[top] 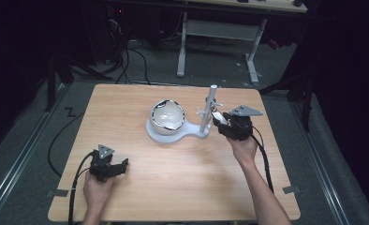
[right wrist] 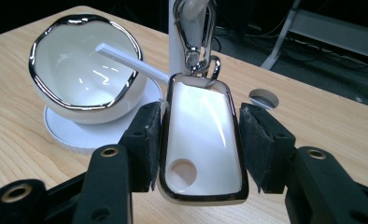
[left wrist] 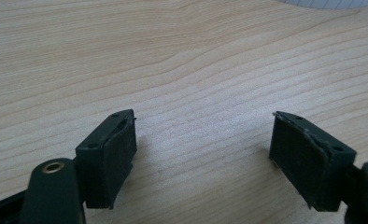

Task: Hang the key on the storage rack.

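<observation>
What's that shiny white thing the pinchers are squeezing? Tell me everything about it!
The white tag is a flat, glossy tile with rounded corners and a silvery chrome rim. It looks like glazed ceramic or plastic. A round hole sits near its lower end, and a metal clasp is fixed at its top. The right gripper squeezes its two long sides, holding it beside the white post of the stand.

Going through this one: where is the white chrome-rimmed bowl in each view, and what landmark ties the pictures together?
High view: bowl at table centre, left of the white post.
Left gripper view: bare tabletop between open jaws.
Right gripper view: bowl upper left.
Shared landmark: the white post, right of the bowl.
</observation>
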Tool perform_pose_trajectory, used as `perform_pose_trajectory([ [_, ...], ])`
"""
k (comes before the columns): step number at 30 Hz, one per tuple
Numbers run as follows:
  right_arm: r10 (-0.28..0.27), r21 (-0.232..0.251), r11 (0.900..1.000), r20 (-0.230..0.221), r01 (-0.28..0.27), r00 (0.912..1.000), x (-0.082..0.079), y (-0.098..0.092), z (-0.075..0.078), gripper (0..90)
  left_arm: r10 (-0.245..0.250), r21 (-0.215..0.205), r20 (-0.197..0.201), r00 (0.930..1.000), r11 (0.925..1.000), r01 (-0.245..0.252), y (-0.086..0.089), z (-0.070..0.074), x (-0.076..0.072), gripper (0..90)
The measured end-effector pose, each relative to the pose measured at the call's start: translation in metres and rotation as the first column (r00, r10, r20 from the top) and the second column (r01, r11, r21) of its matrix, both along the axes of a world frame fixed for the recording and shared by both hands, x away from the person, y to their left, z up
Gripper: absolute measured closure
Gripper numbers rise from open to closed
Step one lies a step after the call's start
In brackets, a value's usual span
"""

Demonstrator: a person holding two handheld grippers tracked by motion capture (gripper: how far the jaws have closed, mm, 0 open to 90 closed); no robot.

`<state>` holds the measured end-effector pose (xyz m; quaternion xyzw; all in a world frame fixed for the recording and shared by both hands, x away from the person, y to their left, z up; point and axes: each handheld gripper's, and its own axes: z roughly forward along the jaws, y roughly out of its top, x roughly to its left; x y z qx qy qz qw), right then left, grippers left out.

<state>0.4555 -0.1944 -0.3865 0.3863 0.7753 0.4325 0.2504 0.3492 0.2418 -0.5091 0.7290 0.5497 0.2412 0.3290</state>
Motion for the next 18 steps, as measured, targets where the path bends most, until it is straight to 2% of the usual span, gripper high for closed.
perform_pose_trajectory([
  [18, -0.009, -0.006, 1.000, -0.020, 0.009, 0.9998, 0.005, 0.004, -0.014, 49.9, 0.000, 0.000, 0.000, 1.0000, 1.0000, 0.000, 0.000, 0.000, 0.000, 23.3],
])
